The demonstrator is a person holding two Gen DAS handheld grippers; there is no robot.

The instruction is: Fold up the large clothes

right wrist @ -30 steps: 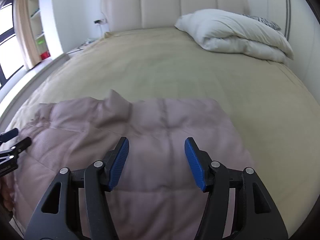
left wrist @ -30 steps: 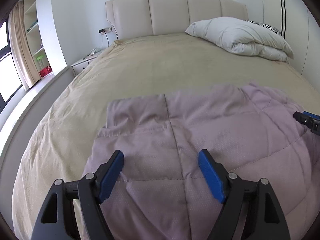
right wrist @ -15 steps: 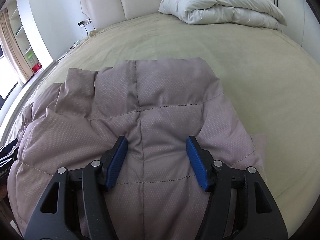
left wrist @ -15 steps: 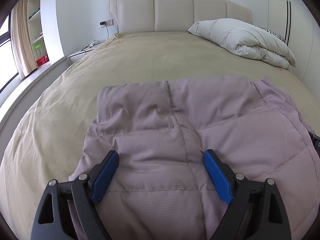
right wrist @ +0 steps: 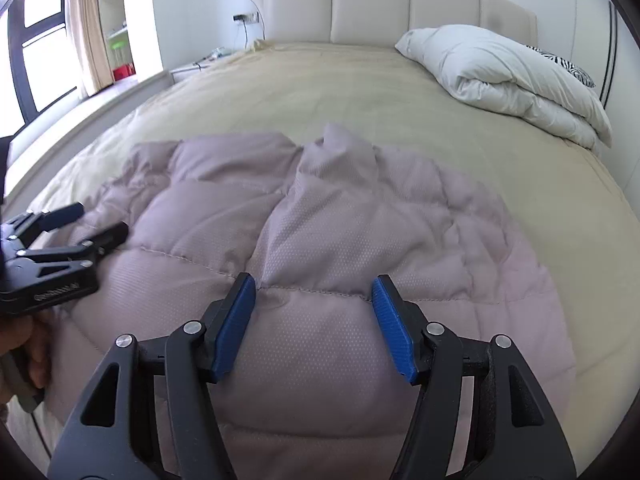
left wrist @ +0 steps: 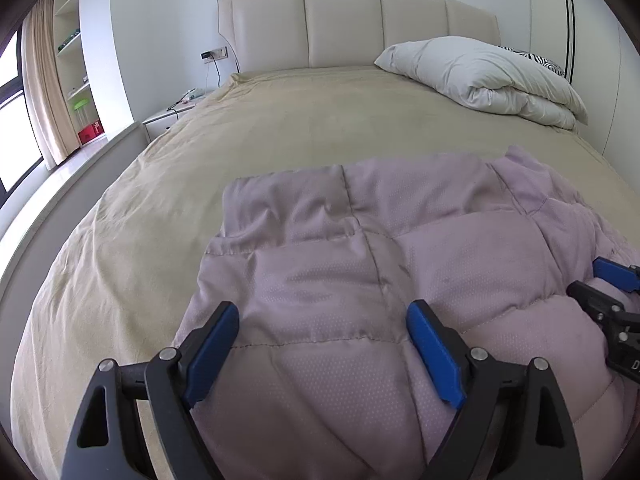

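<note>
I'm hovering both tools, left tool and right tool, spread and pinching nothing over the lavender quilted garment filling the lower frame, probably picking fold spots.

A mauve quilted garment is spread on the beige bed. The right gripper is held open above it, nothing being gripped.

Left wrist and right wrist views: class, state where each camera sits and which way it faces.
Left wrist: on the left gripper, facing down the bed at the mauve quilted garment; right gripper at its right edge.
Right wrist: on the right gripper, same direction; left gripper at left.
Shared: garment, white duvet, headboard.
</note>
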